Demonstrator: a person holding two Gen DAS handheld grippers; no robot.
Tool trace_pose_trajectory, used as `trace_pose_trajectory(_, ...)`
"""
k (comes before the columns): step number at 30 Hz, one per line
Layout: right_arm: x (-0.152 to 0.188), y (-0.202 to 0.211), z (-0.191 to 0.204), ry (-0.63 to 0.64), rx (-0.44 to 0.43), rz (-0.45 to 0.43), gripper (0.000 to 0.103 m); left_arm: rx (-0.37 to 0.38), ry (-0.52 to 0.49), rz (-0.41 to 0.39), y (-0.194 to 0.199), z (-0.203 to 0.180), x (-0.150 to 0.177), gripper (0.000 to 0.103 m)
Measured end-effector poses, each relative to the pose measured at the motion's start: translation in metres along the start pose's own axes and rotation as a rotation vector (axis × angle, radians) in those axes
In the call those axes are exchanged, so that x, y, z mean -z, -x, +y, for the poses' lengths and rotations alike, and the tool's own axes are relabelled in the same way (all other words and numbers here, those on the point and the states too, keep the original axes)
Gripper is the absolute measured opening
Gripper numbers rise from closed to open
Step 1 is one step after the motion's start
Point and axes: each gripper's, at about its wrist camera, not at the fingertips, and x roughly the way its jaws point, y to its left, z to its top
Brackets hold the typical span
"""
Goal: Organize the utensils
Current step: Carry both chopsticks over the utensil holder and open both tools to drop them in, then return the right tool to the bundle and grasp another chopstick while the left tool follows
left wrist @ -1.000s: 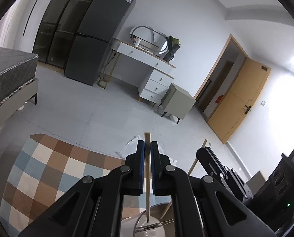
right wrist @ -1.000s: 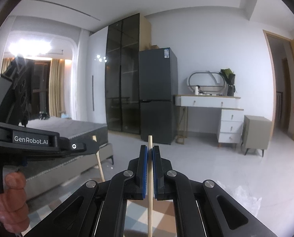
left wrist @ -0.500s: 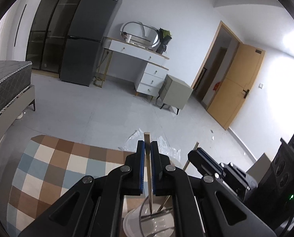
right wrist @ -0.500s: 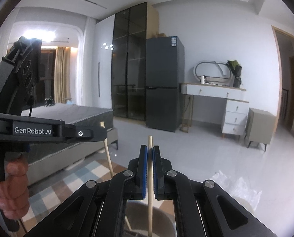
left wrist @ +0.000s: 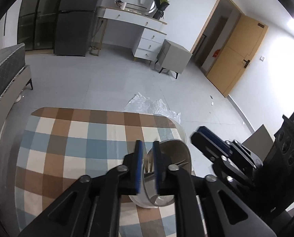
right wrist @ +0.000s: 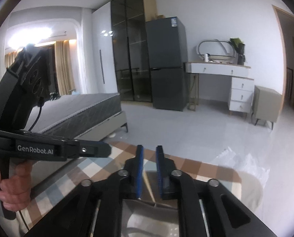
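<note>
Left gripper [left wrist: 147, 156] jaws opening, nothing pinched, right over the cup [left wrist: 176, 158] on the checked cloth [left wrist: 68, 148]. Utensils [left wrist: 149, 165] sit inside the cup. Right gripper [right wrist: 149, 167] also opening, empty, cup at 6 o'clock below it.

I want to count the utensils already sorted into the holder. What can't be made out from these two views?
- Left wrist view: the utensil holder has its inside mostly covered by the opening left gripper; contents blurred.
- Right wrist view: the holder's base is cut off by the bottom edge, behind the opening right gripper.
- The utensil count cannot be told.
</note>
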Motion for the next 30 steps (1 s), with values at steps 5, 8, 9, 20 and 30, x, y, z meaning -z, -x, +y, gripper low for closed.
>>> trace_pose_trajectory(5,-0.002,0.037,0.001,-0.065,0.034,-0.038,0.031,-0.059,0.035,-0.046,0.040,0.004,0.010,0.047)
trace_pose_trajectory(8,-0.003,0.059,0.007,-0.084,0.058,-0.055,0.046,-0.133,0.047,-0.049,0.061,0.002,0.018,0.062)
trace_pose_trajectory(9,-0.002,0.068,0.010,-0.090,0.065,-0.065,0.053,-0.161,0.042,-0.049,0.071,-0.001,0.022,0.064)
trace_pose_trajectory(20,0.007,0.136,0.055,-0.141,0.094,-0.147,0.085,-0.259,-0.002,-0.133,0.127,-0.011,0.058,0.081)
trace_pose_trajectory(30,0.028,0.150,0.088,-0.156,0.111,-0.115,0.089,-0.318,-0.002,-0.172,0.139,0.003,0.091,0.087)
